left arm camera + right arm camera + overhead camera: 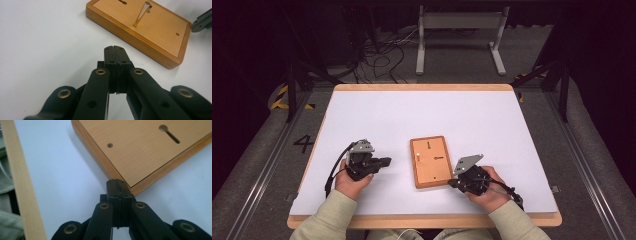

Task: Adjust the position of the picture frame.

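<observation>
A wooden board (430, 161) lies flat in the middle of the white table (377, 112). A thin metal peg (141, 13) stands upright in the board (142, 30), which also has a keyhole slot (169, 133) and a small round hole (109, 145). My left gripper (384, 161) rests left of the board, jaws shut and empty, tips pointing toward it (115, 47). My right gripper (452, 183) sits at the board's near right corner (130, 157), jaws shut and empty, tips (117, 181) right at that corner.
The table's wooden front edge (22, 185) runs close beside the right gripper. A grey metal frame (461, 35) and loose cables (379, 57) lie on the floor beyond the table. White surface stretches all around the board.
</observation>
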`<state>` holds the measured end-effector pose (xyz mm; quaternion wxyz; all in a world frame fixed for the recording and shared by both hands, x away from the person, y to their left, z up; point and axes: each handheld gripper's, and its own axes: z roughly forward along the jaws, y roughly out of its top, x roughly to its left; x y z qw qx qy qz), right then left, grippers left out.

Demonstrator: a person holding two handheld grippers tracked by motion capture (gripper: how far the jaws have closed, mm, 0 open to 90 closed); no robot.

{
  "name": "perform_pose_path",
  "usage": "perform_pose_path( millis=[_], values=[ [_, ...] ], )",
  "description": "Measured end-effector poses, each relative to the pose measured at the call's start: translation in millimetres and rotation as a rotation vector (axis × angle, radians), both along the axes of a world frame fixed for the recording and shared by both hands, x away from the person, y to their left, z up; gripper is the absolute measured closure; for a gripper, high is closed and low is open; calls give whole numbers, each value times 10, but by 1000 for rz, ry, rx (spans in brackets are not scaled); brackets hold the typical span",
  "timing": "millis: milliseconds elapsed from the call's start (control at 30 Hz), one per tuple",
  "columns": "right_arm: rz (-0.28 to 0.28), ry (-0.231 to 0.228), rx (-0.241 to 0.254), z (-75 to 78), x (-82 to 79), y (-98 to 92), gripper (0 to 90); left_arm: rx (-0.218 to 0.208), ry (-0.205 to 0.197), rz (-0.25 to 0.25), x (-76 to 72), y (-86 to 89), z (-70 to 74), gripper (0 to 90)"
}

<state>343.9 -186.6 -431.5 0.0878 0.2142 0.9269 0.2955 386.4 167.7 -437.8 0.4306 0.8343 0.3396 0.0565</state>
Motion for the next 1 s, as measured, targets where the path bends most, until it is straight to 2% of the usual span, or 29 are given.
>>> perform_pose_path(
  millis=[167,300,533,667,767,867,900,1000],
  values=[
    [-61,-37,0,-7,58,-22,900,-1,-13,39,55,29,24,898],
    [-65,-49,-2,0,44,-17,900,-8,-21,69,141,53,74,899],
    [-72,-51,75,139,-30,-27,900,0,-13,89,356,-63,153,900],
    [-86,-45,101,177,-49,-12,900,-2,-16,95,409,-101,166,900],
    [-80,-41,119,200,-49,76,900,-3,-28,92,414,-112,185,900],
    [-63,-25,127,209,-6,278,900,-17,-38,99,411,-101,205,899],
    [-63,-25,127,209,-6,278,900,-17,-38,99,411,-101,205,899],
    [-18,-24,114,203,35,534,900,-23,-34,106,413,-90,197,899]
  ],
)
